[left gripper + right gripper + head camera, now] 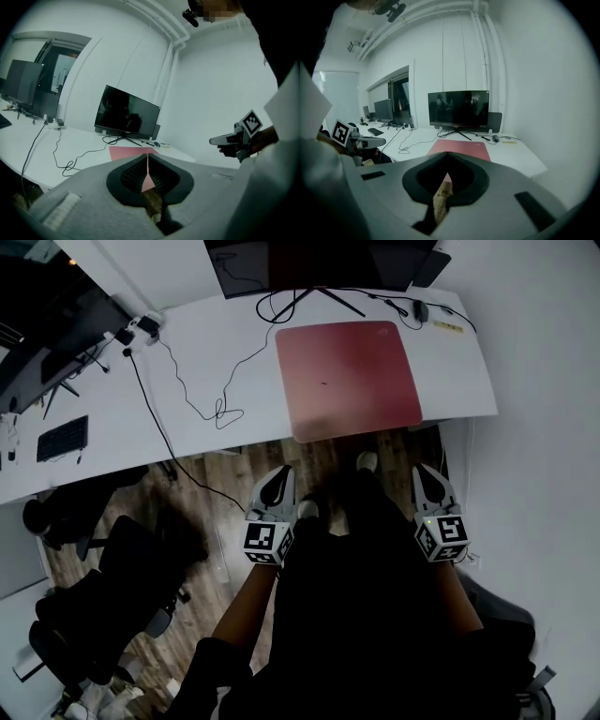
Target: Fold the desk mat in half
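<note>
Desk mat (352, 376), red, flat and unfolded, on white desk (187, 352)

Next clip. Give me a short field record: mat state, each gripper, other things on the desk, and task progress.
mat: red desk mat, flat and unfolded on the white desk, near edge at the desk's front edge
left gripper: shut, empty, short of the desk, above the wooden floor
right gripper: shut, empty, also short of the desk
other items: monitor, black cable, keyboard, mouse
progress: fold not yet begun
</note>
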The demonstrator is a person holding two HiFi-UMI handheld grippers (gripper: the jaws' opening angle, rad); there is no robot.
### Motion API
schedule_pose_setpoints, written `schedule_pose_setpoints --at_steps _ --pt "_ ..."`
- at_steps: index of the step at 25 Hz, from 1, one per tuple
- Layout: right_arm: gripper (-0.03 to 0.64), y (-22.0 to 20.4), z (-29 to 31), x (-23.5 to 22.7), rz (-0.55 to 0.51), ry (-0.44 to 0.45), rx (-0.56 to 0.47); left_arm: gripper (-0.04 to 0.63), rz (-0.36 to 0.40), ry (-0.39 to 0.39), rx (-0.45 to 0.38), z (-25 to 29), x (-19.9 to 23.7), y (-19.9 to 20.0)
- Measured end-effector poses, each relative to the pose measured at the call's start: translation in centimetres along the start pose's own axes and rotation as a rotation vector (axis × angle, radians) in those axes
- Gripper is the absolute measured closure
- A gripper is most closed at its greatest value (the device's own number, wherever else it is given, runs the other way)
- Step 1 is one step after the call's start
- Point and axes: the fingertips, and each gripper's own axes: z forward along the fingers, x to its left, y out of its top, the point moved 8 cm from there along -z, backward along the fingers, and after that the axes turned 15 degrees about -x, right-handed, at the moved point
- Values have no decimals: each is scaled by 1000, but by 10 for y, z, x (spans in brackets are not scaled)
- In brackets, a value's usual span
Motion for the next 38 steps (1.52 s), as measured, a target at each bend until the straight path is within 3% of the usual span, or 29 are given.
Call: schedule_pose_setpoints --at_steps 10,17,21,26,31,38 --pt "616 -20 70 -81 35 81 45 572 23 109 60 62 -7 -15" --pt "616 -47 120 -134 79 182 168 572 -105 321 147 102 -2 -50" --pt "617 -58 140 -158 83 210 208 572 -116 377 186 121 3 -59" --pt "615 -83 153 -185 126 228 276 572 -67 404 255 132 -1 -70" --pt "615 -109 165 -216 153 262 327 572 -179 554 258 131 3 -88" --pt "615 -139 171 -249 174 290 417 572 -168 641 277 132 16 -97"
